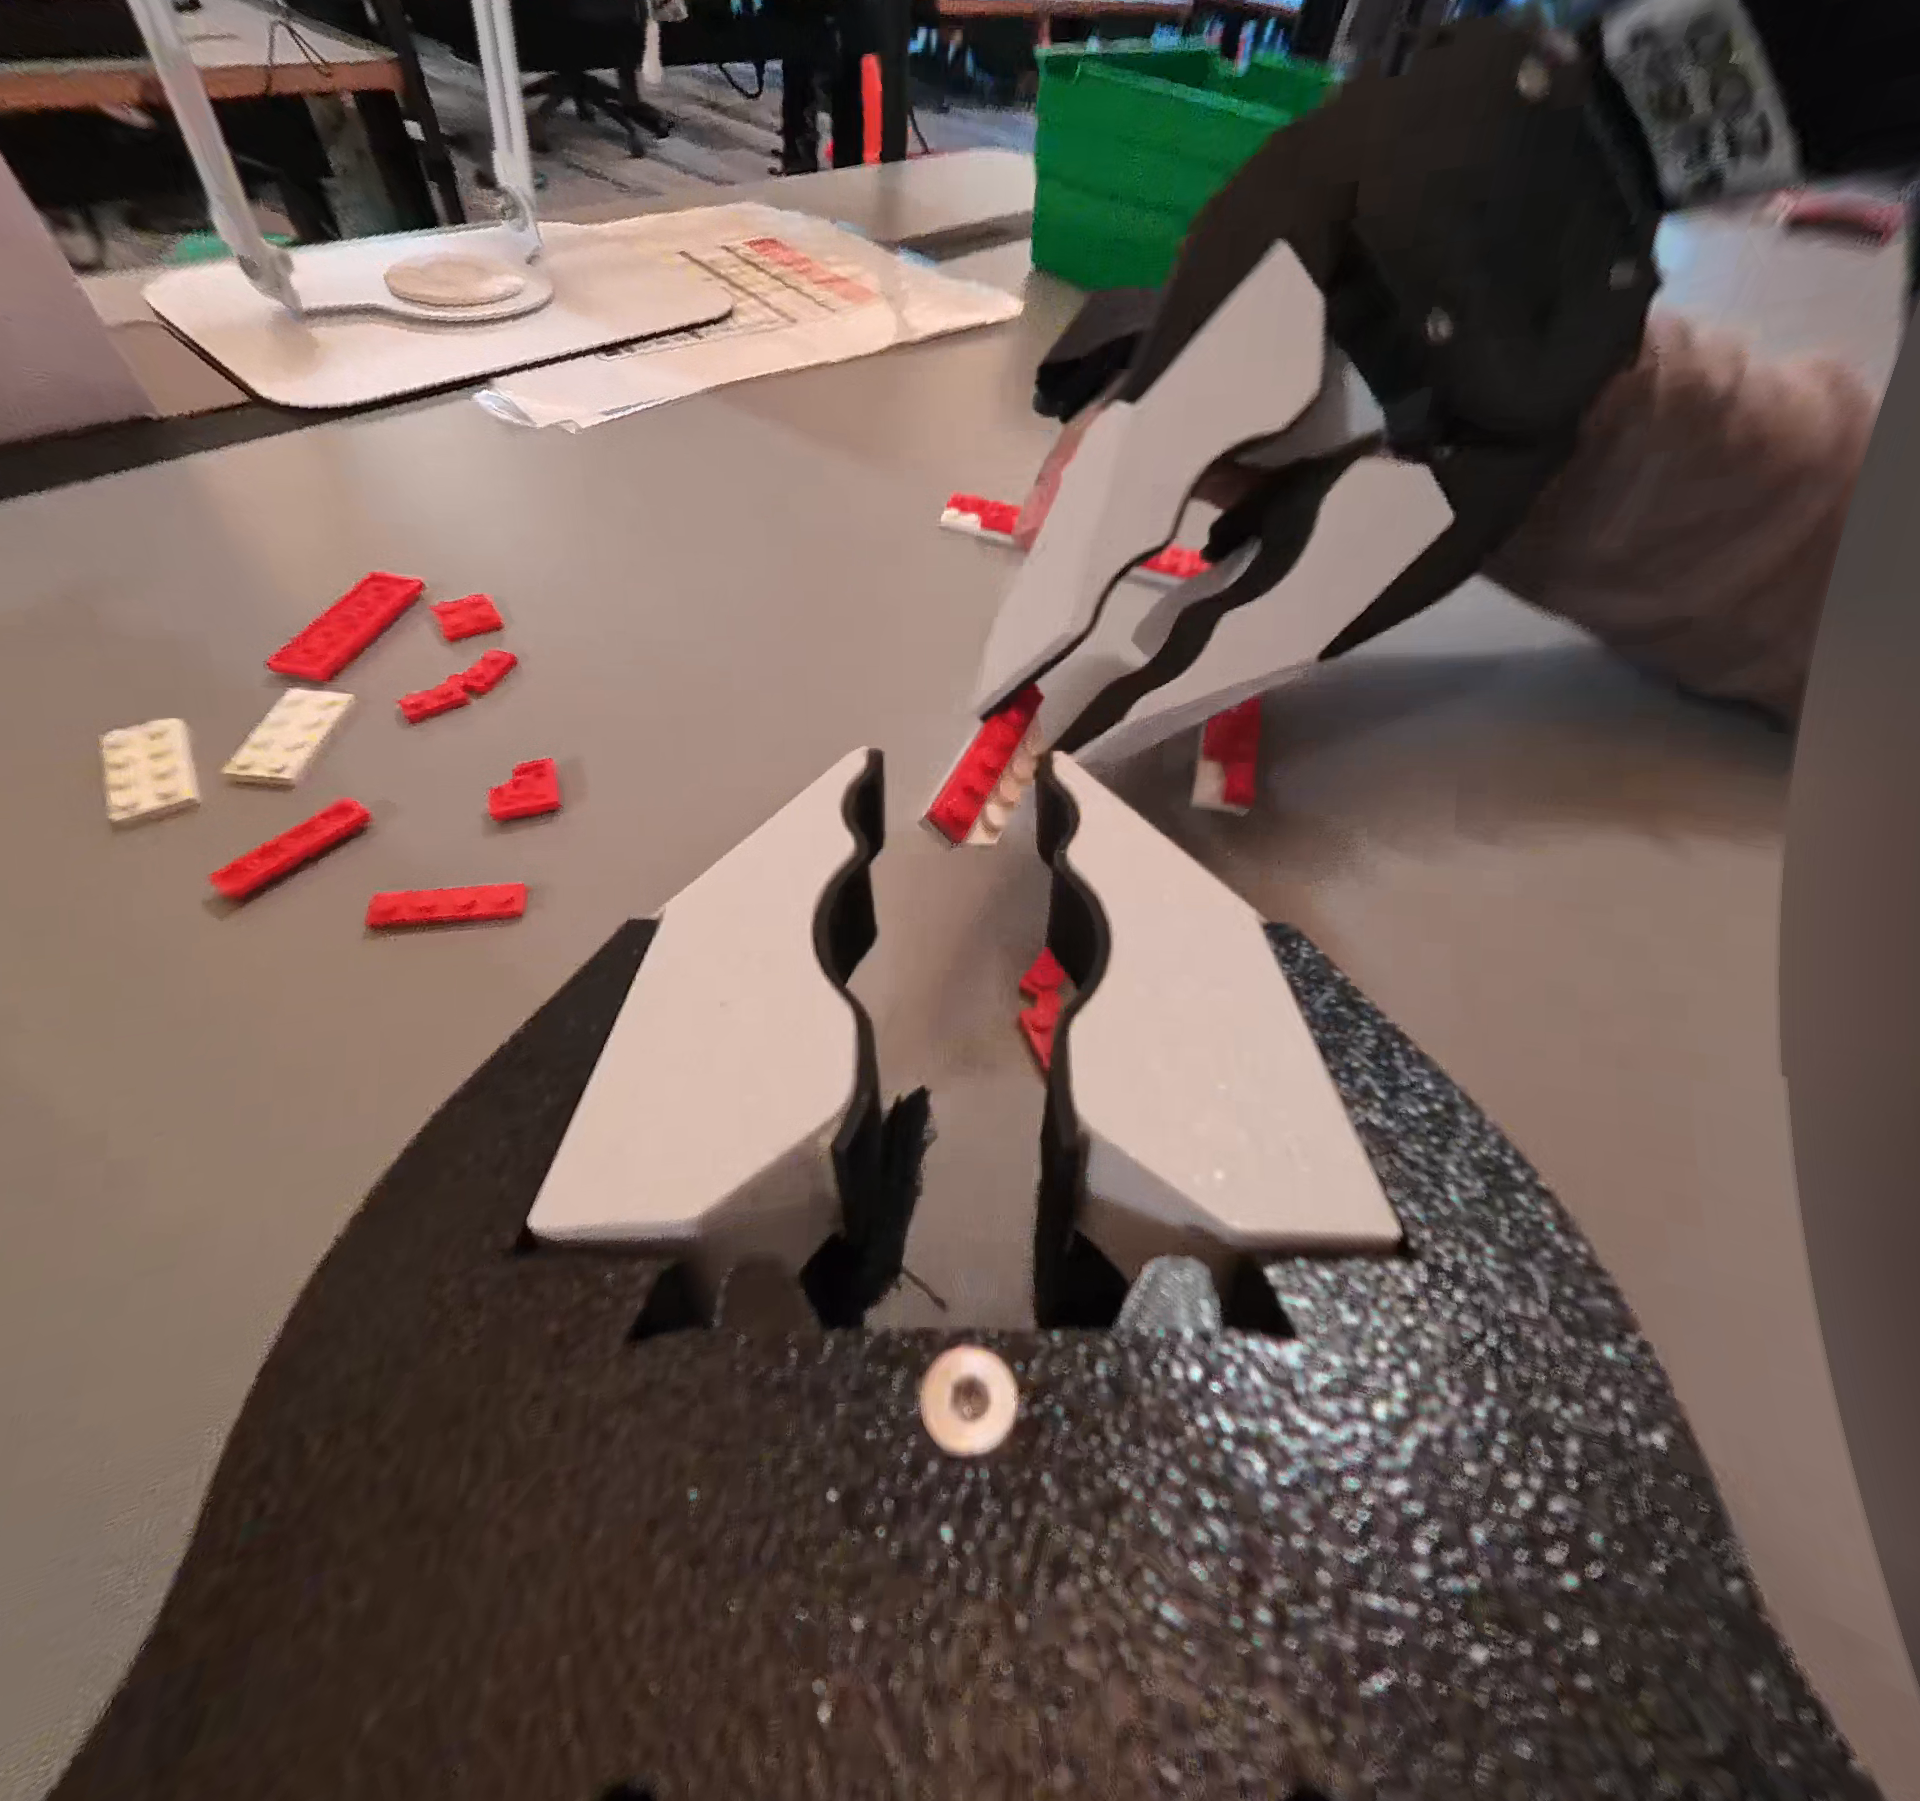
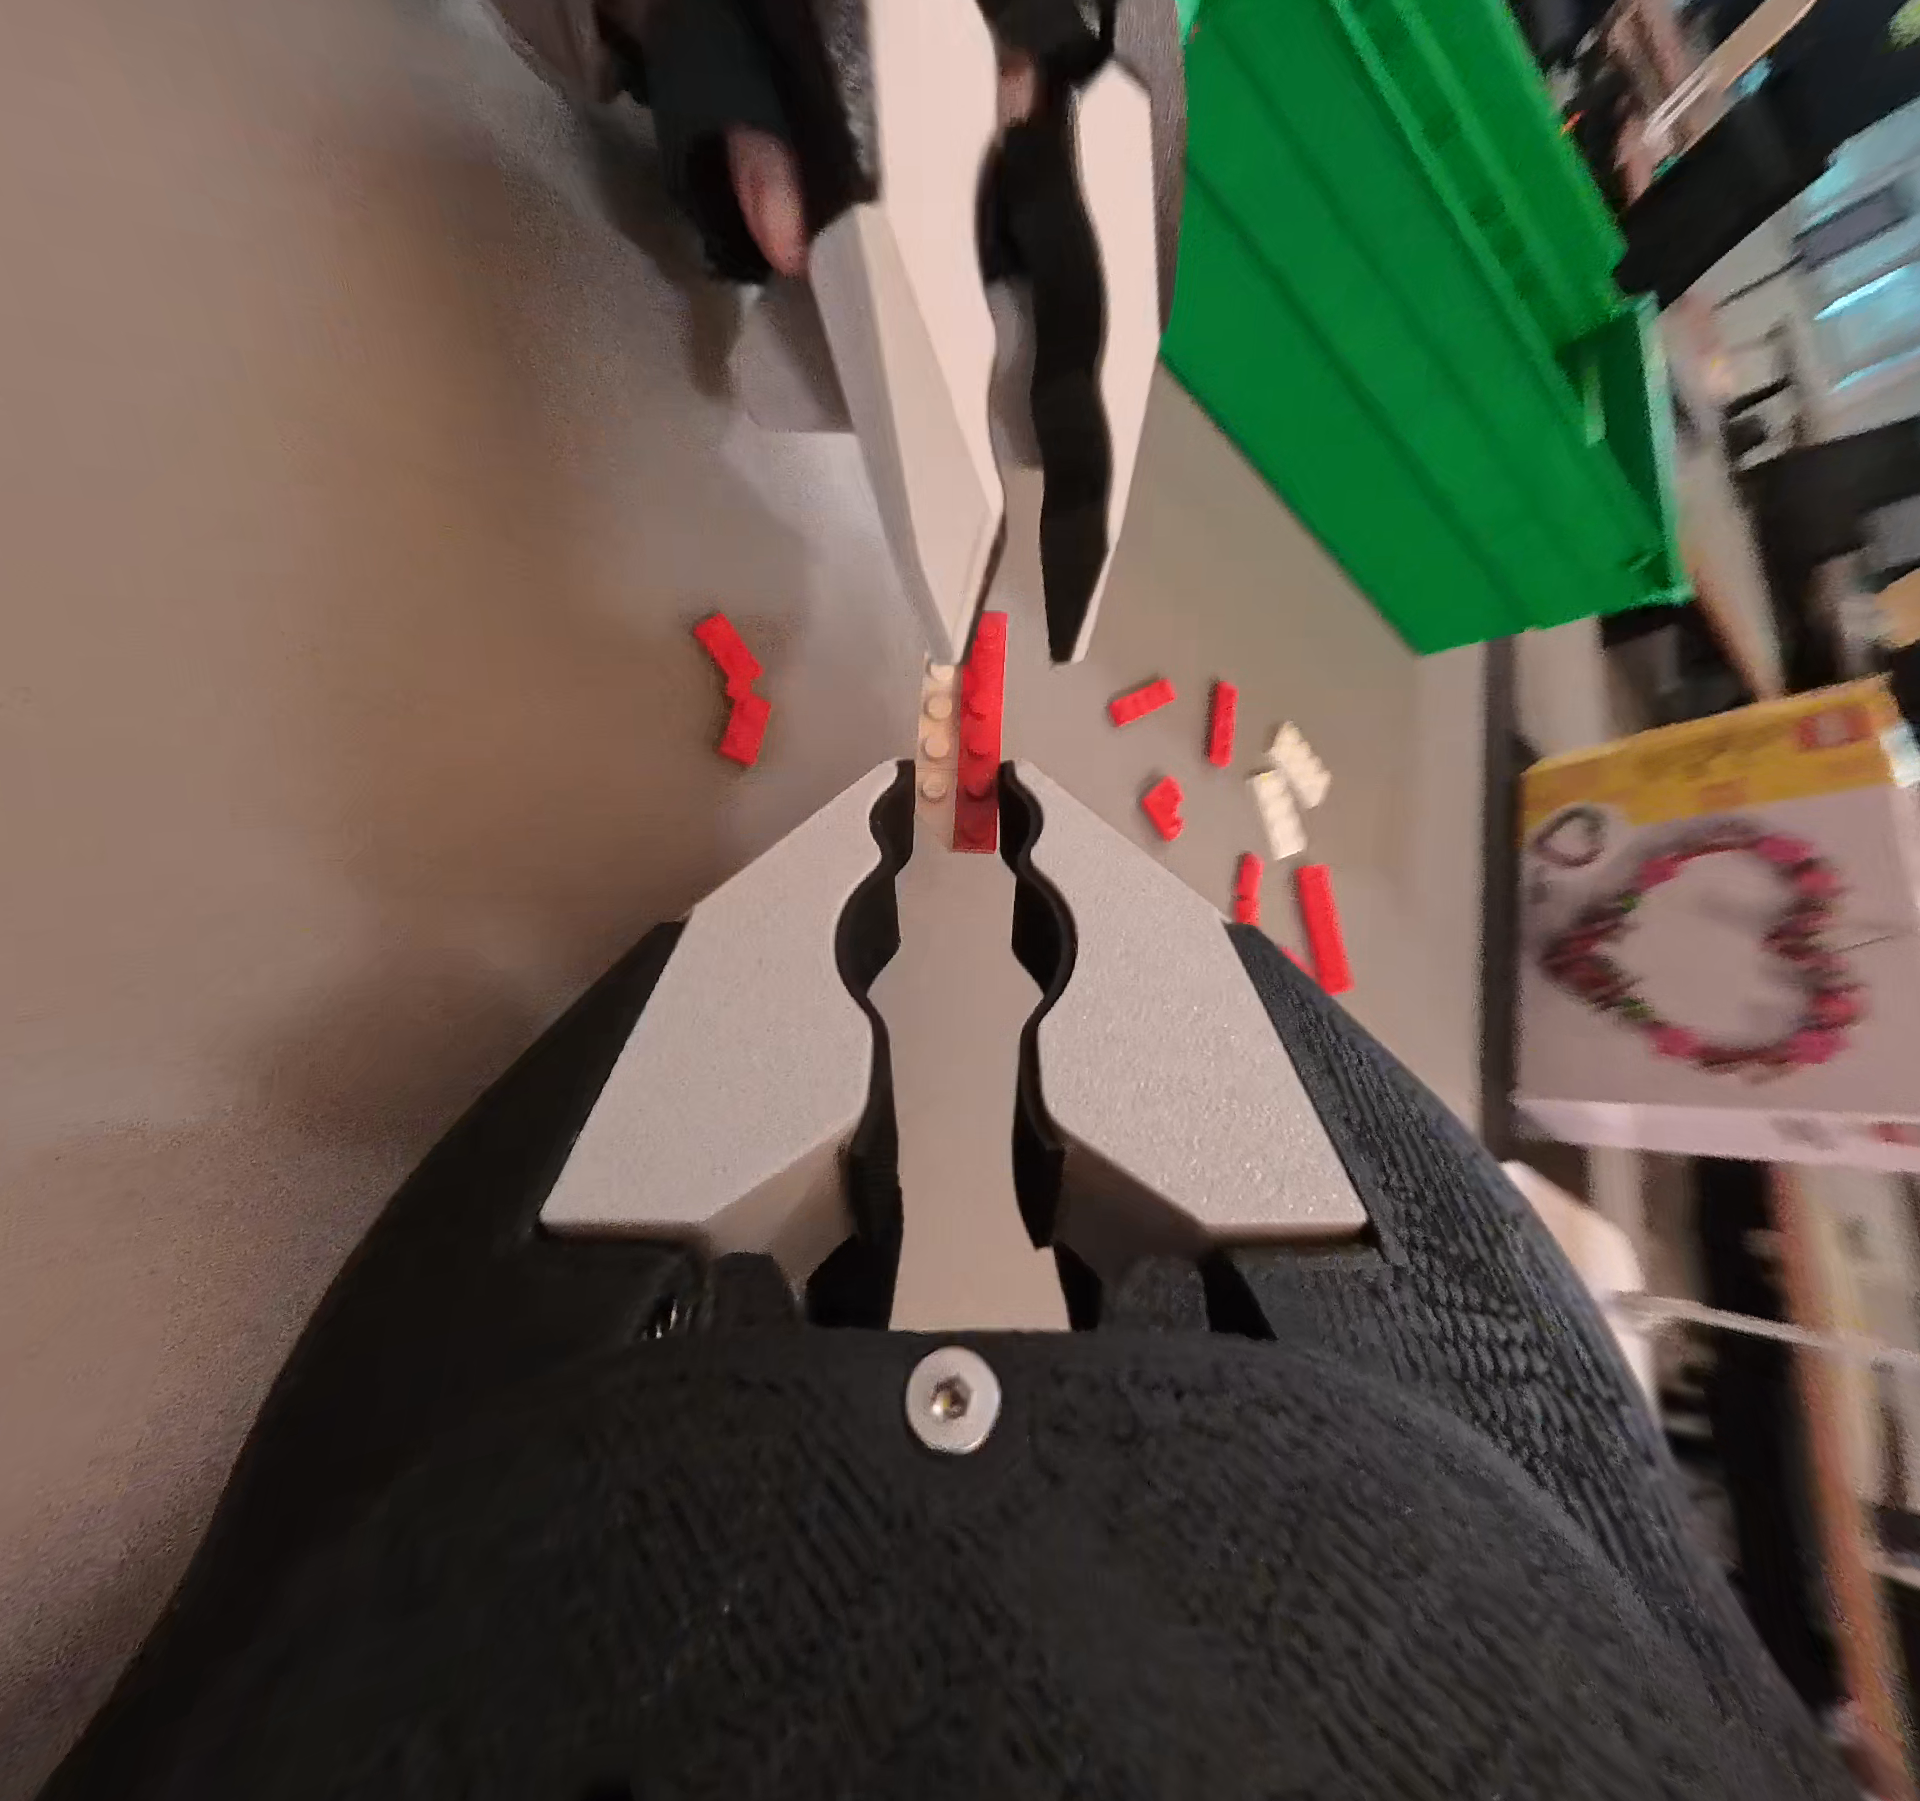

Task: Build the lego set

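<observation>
- In the air just over the desk [image 1: 623, 525], at the 12 o'clock tip of my left tool [image 1: 961, 764], hangs the red-and-white plate assembly [image 1: 982, 775], the piece of the lego set in hand.
- My right tool [image 2: 958, 769] is clamped on the near end of that assembly. I judge it holds the narrow sides so that the studded face stays clear for my other tool.
- My left tool has its fingers apart. In the right wrist view it comes in from 12 o'clock, one fingertip against the white plate and the other just beside the red one, most likely to press or steady the joint.
- The assembly is held clear of the desk, probably because such thin plates are hard to squeeze together lying flat.
- Loose red plates [image 1: 346, 624] and white plates [image 1: 149, 769] lie spread at 9 o'clock in the left view, apart from one another, so each can be picked singly.
- A small red zigzag piece [image 2: 740, 691] lies on the desk near the assembly.
- The set's box [image 2: 1704, 920] stands at 3 o'clock in the right view. It has a yellow band with a small red logo patch and a heart-shaped wreath picture; its lettering is too blurred to read.
- A printed sheet [image 1: 779, 297] with a grid lies at 11 o'clock, also unreadable. The green bin [image 1: 1143, 162] shows no marking.
</observation>
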